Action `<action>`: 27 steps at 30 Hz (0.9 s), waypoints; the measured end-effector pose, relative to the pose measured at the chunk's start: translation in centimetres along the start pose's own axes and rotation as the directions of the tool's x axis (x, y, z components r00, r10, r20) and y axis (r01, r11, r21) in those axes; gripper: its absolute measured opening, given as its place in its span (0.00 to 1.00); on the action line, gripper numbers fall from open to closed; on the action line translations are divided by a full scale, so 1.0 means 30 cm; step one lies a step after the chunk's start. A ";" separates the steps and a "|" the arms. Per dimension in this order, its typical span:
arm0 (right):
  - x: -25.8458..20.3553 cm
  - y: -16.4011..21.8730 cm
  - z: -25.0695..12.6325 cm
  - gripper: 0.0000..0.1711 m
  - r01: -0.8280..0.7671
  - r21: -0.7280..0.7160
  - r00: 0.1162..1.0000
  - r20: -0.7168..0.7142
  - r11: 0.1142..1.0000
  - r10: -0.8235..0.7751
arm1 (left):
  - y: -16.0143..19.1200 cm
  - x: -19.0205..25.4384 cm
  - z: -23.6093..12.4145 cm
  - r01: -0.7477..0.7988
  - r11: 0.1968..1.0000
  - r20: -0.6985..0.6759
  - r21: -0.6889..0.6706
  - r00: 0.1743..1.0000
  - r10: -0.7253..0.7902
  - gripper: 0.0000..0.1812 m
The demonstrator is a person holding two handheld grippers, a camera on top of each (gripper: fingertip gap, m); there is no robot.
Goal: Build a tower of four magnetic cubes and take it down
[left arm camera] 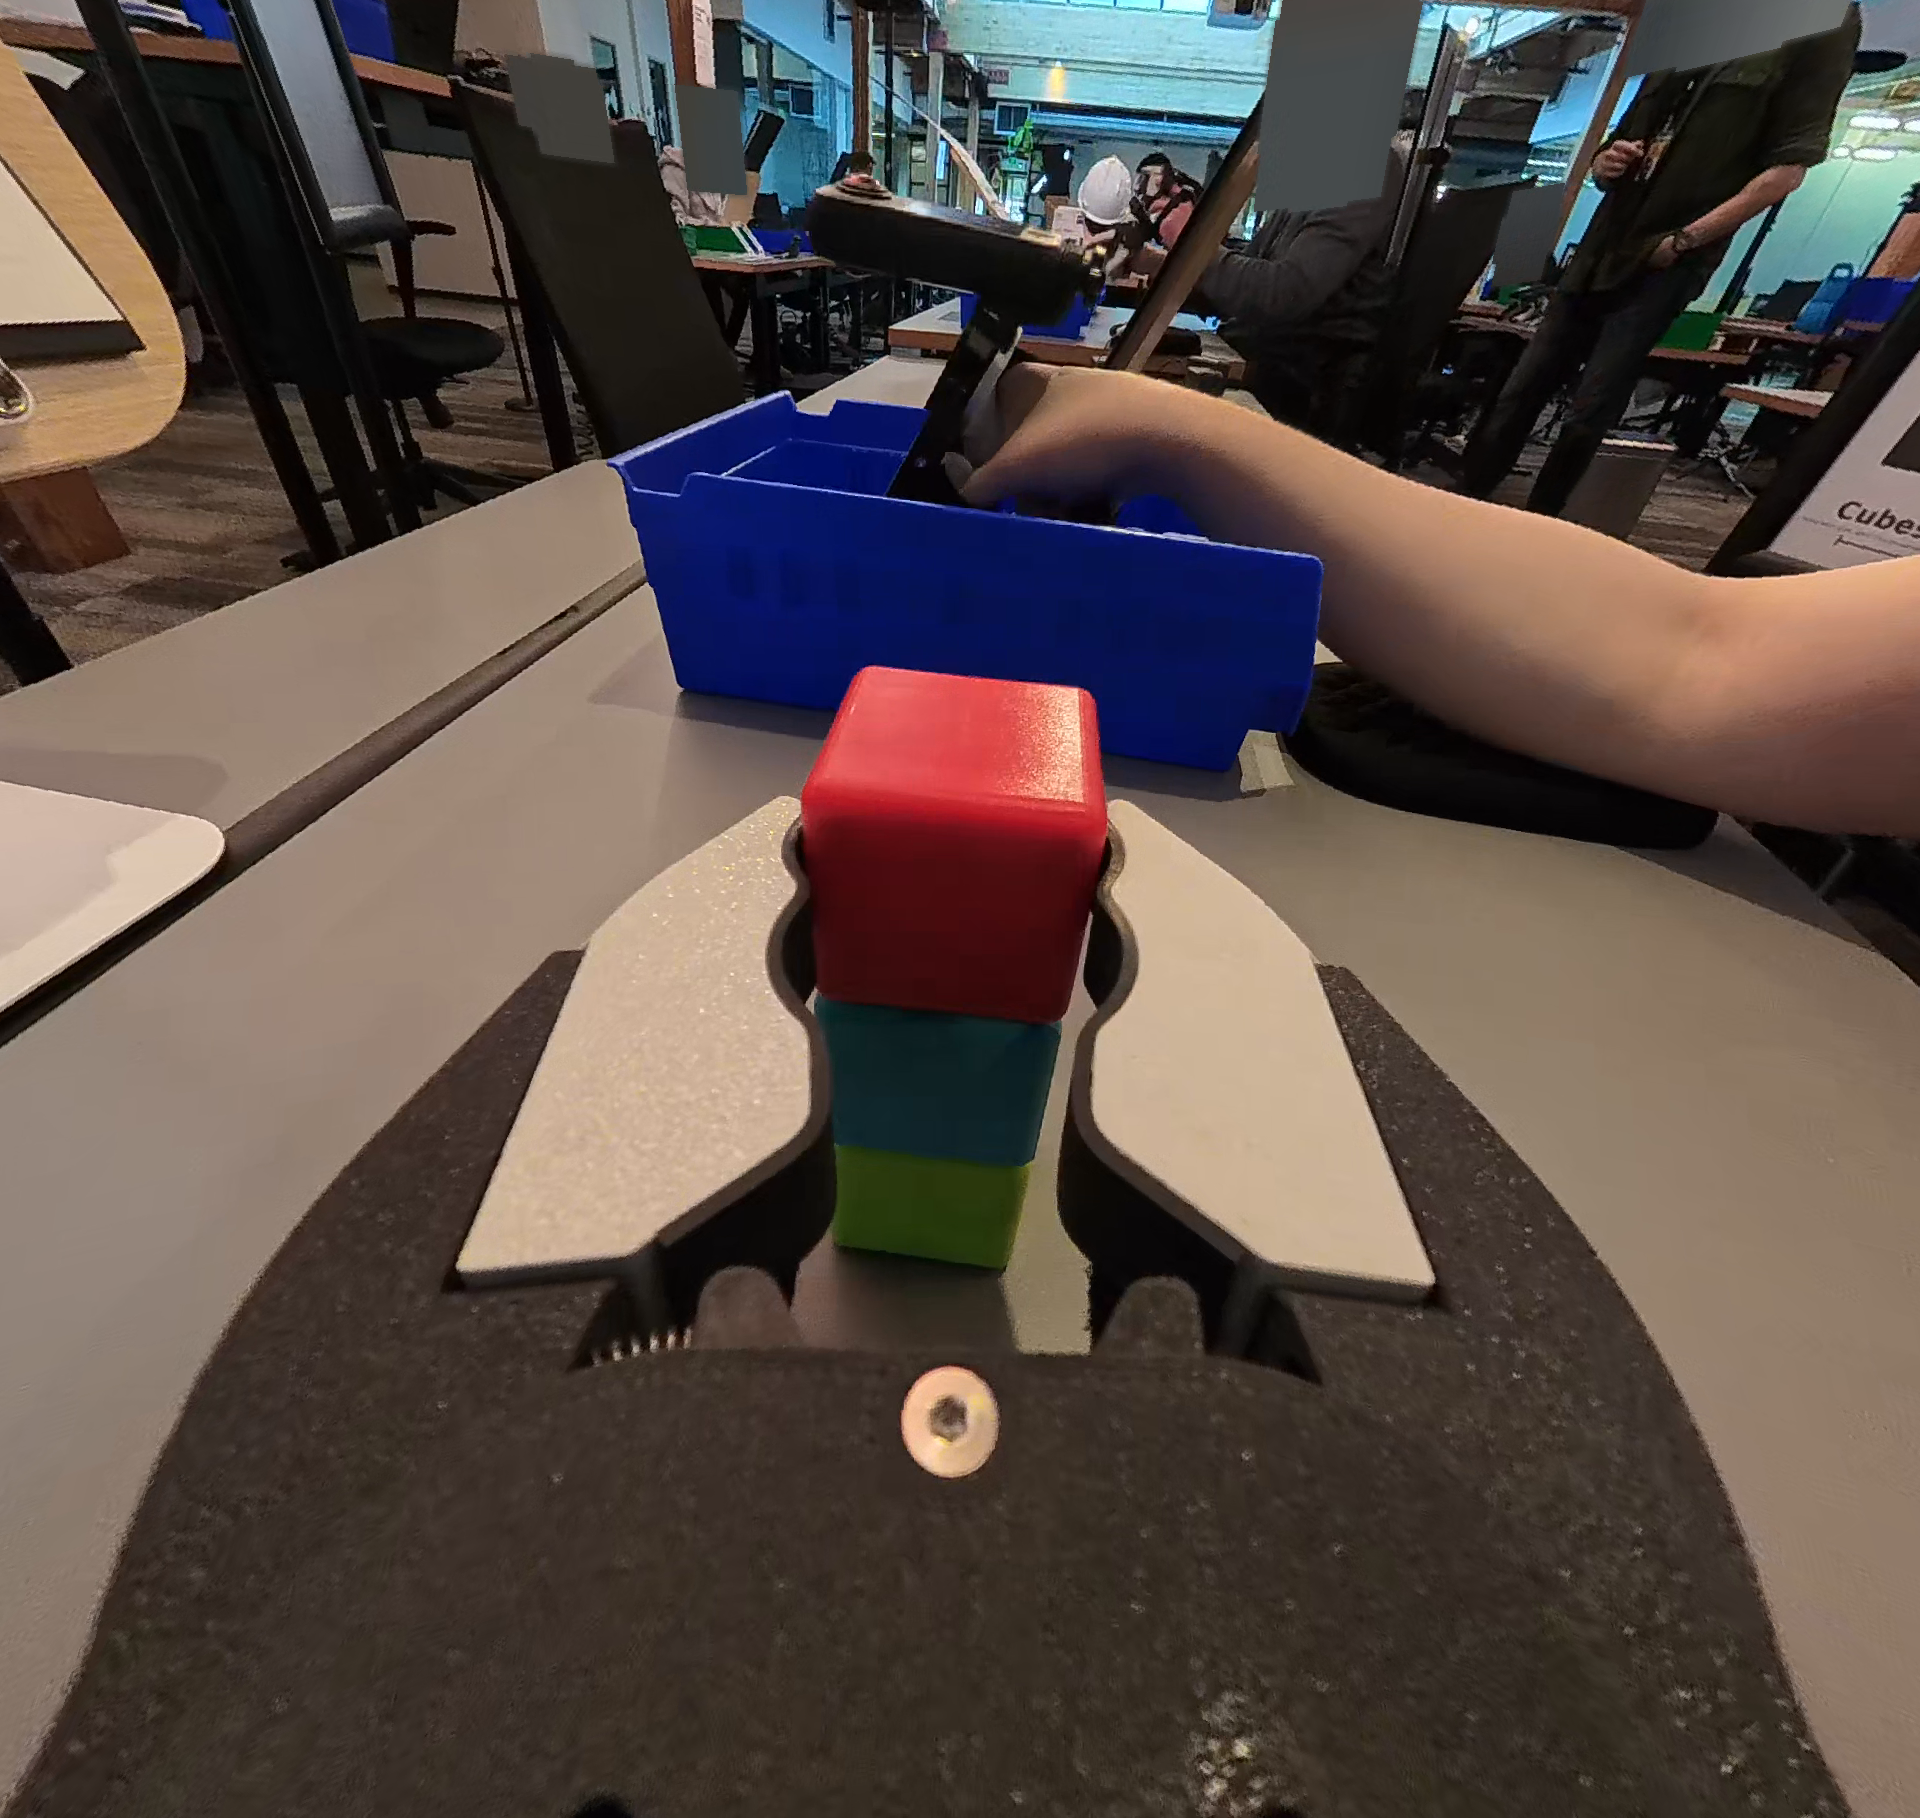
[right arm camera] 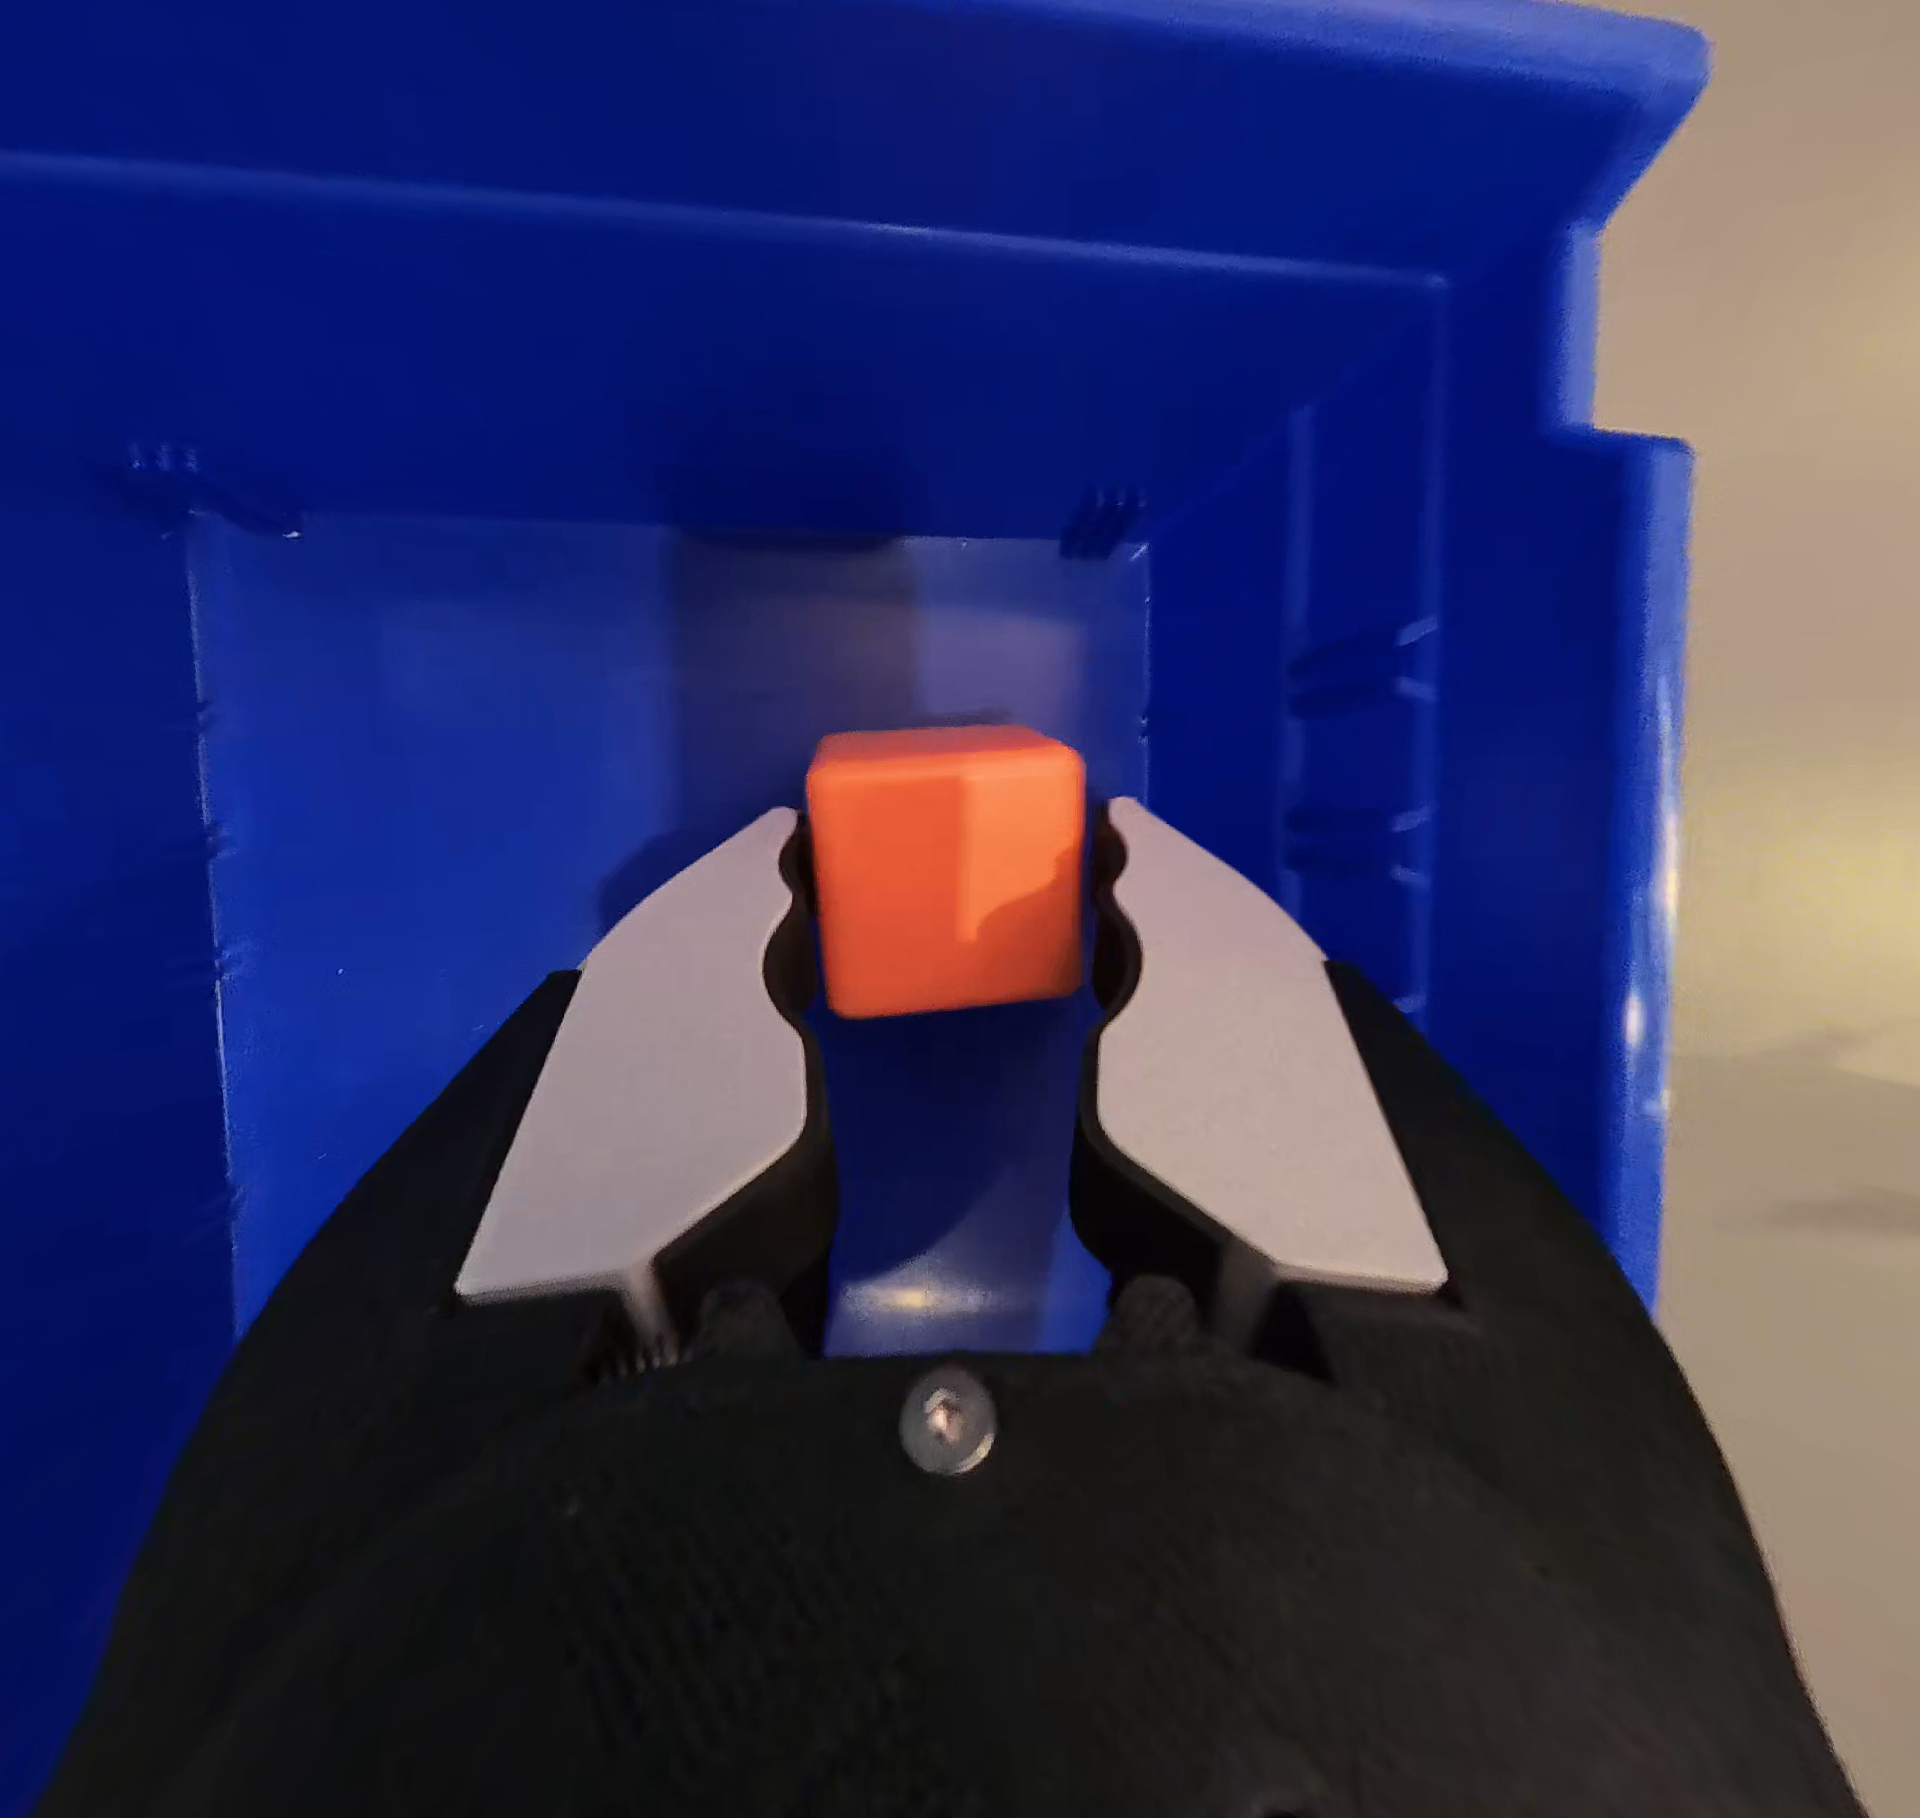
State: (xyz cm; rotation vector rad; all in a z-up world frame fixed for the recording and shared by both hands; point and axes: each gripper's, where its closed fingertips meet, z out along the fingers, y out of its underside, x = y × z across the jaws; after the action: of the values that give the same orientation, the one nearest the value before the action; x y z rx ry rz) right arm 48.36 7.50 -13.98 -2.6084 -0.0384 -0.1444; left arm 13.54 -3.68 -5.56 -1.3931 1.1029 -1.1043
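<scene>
In the left wrist view a stack of three cubes stands on the grey table: a red cube on top, a teal cube under it, a green cube at the bottom. My left gripper is shut on the red cube. In the right wrist view my right gripper is shut on an orange cube inside the blue bin, close above its floor. The right gripper's body and the hand holding it show reaching into the bin behind the stack.
The blue bin stands just behind the stack. A forearm lies across the right side above a black pad. A white tray edge sits at the left. A table seam runs diagonally. Chairs, desks and people fill the background. The tips of one gripper are about 40 cm away from the tips of the other.
</scene>
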 end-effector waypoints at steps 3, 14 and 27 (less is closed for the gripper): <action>0.009 -0.015 -0.009 0.34 0.010 0.040 1.000 0.010 0.999 -0.010 | -0.001 0.000 -0.001 -0.001 1.000 0.003 0.010 1.000 0.001 0.27; -0.108 -0.181 -0.295 0.37 0.154 0.350 0.983 0.039 0.924 -0.179 | 0.000 0.005 -0.005 -0.015 1.000 0.000 0.004 1.000 0.015 0.27; -1.015 0.004 -0.825 0.43 0.283 0.854 0.263 0.369 0.437 -0.891 | 0.003 0.001 -0.006 0.014 1.000 0.010 0.026 1.000 -0.014 0.31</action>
State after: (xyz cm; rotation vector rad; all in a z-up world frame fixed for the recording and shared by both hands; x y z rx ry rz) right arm 15.73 -5.08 3.83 -1.5143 -1.3116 0.7118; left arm 13.35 -3.73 -5.62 -1.3866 1.0698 -1.1171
